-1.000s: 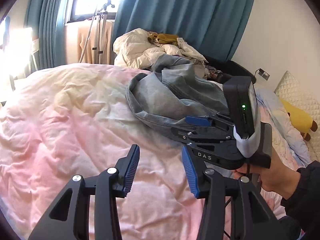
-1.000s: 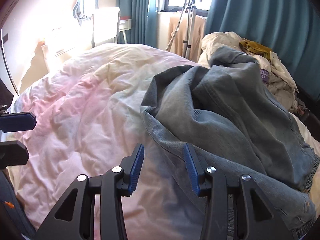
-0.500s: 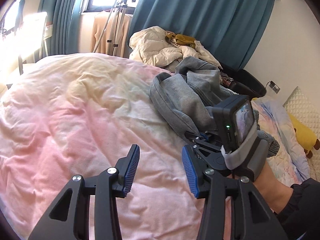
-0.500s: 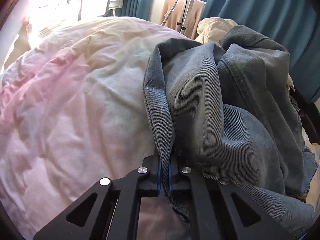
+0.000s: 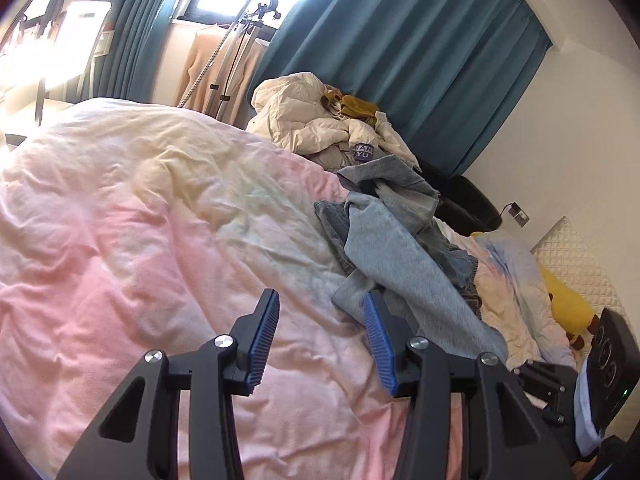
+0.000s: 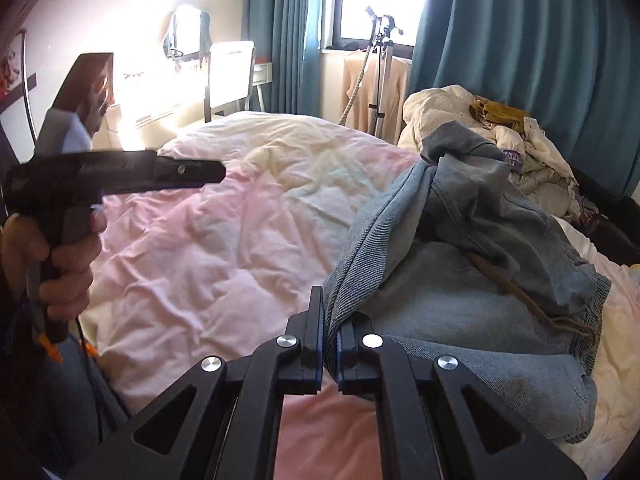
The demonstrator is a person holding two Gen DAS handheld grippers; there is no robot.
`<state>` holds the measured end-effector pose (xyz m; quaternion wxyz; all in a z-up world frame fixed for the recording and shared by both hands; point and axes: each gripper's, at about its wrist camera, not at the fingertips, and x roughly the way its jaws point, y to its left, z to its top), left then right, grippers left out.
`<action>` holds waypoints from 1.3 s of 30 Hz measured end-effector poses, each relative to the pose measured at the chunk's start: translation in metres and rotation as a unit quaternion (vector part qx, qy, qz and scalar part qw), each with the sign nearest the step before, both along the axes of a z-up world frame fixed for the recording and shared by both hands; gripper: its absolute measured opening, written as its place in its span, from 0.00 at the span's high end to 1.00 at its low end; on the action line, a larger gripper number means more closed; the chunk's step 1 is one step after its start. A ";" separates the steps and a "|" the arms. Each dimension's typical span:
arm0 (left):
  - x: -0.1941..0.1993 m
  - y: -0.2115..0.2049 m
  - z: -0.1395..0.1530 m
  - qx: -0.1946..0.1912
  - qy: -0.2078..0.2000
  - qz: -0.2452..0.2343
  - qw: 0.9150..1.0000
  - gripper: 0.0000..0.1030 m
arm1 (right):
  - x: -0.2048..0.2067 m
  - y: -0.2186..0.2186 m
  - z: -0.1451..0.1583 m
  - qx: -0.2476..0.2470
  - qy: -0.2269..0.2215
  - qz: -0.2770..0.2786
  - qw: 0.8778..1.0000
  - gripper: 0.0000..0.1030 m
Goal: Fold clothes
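Observation:
A crumpled blue-grey denim garment (image 6: 460, 280) lies on the right part of a pink and cream duvet (image 6: 224, 232). My right gripper (image 6: 329, 332) is shut on a folded edge of the denim and holds that edge lifted off the duvet toward the near side. In the left wrist view the denim (image 5: 392, 248) stretches from the heap toward the lower right. My left gripper (image 5: 320, 320) hovers open above the duvet just left of that cloth, with nothing between its fingers. In the right wrist view the left gripper (image 6: 212, 170) shows at the left, held by a hand (image 6: 60, 264).
A heap of cream jacket and other clothes (image 5: 312, 120) sits at the far end of the bed before teal curtains (image 5: 400, 60). A yellow plush toy (image 5: 568, 300) lies by the quilted headboard at right. A stand (image 6: 380, 60) and a chair (image 6: 232, 76) are by the window.
My right gripper went from open in front of the denim to shut on its edge, then drew that edge up and back. My left gripper shifted sideways and rolled, staying open.

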<state>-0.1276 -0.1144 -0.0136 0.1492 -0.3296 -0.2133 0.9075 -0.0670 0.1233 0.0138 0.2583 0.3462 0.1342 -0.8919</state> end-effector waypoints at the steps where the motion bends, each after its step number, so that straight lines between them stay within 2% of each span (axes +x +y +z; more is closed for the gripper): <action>1: 0.002 0.001 0.001 0.004 0.003 -0.002 1.000 0.56 | 0.012 0.003 -0.004 0.004 -0.005 0.003 1.000 0.97; 4: 0.004 0.008 -0.001 0.006 0.007 -0.014 1.000 0.56 | 0.032 0.005 -0.039 0.029 -0.044 0.001 0.999 0.97; 7: 0.002 0.020 -0.010 0.004 -0.004 -0.029 1.000 0.56 | 0.029 0.004 -0.091 0.036 -0.124 -0.021 0.991 0.97; 11: -0.008 0.037 -0.029 0.004 -0.034 -0.038 0.999 0.56 | 0.021 -0.002 -0.125 0.059 -0.151 -0.038 0.986 0.96; 15: -0.033 0.053 -0.042 0.014 -0.059 -0.044 0.997 0.56 | 0.022 0.011 -0.108 0.000 -0.146 -0.040 0.989 0.96; 20: -0.080 0.069 -0.055 0.027 -0.087 -0.038 0.995 0.56 | 0.017 0.033 -0.109 -0.063 -0.165 -0.048 0.983 0.96; 26: -0.151 0.085 -0.073 -0.004 -0.117 -0.016 0.993 0.56 | 0.010 0.038 -0.109 -0.095 -0.178 -0.042 0.979 0.96; 31: -0.202 0.103 -0.077 0.006 -0.124 -0.030 0.992 0.56 | 0.003 0.041 -0.111 -0.125 -0.180 -0.033 0.975 0.96; 34: -0.225 0.121 -0.081 -0.032 -0.129 -0.030 0.991 0.56 | -0.002 0.043 -0.112 -0.141 -0.183 -0.028 0.973 0.96; 37: -0.250 0.135 -0.091 -0.084 -0.150 -0.024 0.985 0.57 | -0.008 0.046 -0.116 -0.156 -0.187 -0.024 0.969 0.96; 39: -0.263 0.137 -0.098 -0.100 -0.164 -0.019 0.981 0.68 | -0.012 0.046 -0.119 -0.163 -0.189 -0.022 0.968 0.96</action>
